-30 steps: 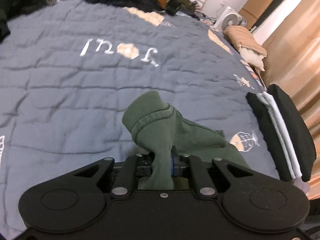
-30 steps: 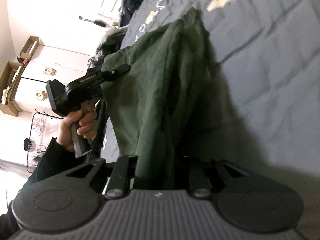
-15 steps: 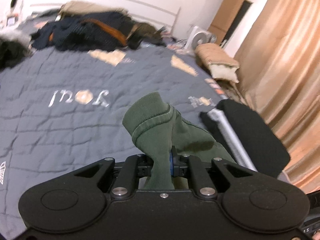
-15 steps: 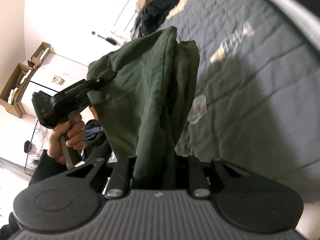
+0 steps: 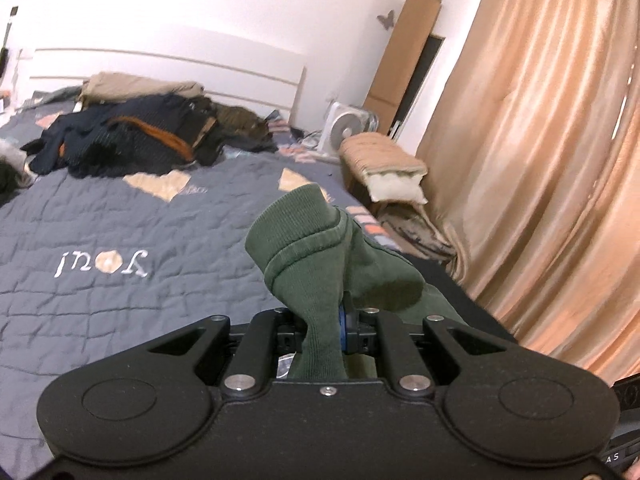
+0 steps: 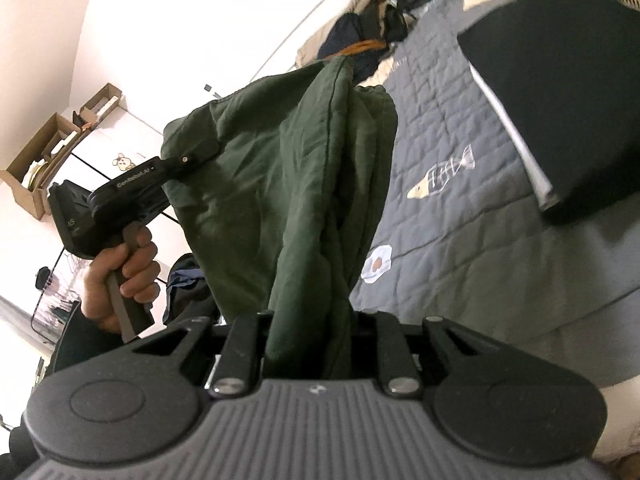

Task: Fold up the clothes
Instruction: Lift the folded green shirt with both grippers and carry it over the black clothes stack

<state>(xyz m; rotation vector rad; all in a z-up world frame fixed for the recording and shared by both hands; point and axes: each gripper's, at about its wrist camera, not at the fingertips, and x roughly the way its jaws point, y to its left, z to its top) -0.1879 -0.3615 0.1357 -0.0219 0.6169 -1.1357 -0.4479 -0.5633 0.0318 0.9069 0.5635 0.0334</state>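
- Bedroom setting: grey quilted bedspread (image 5: 120,232) covering the bed, with orange curtains (image 5: 540,160) along its far side.
- Heap of dark unfolded clothes (image 5: 132,140) at the head edge of the bed, against the white headboard (image 5: 200,68).
- Folded stack (image 6: 560,92), black on top with a pale layer showing below, near the bed's curtain-side edge.
- Left gripper (image 5: 322,330): jaws closed on the ribbed cuff of the green garment (image 5: 316,248); the cuff stands up out of the jaws, and the cloth trails away to the right.
- Right gripper (image 6: 310,344): jaws closed on a bunched fold of the same garment (image 6: 288,184), which rises from between them.
- Garment hangs in the air above the bedspread, stretched between the two grippers.
- Left hand (image 6: 124,276), seen in the right wrist view, grasps the left gripper's handle; its fingertips pinch the garment's far upper corner.
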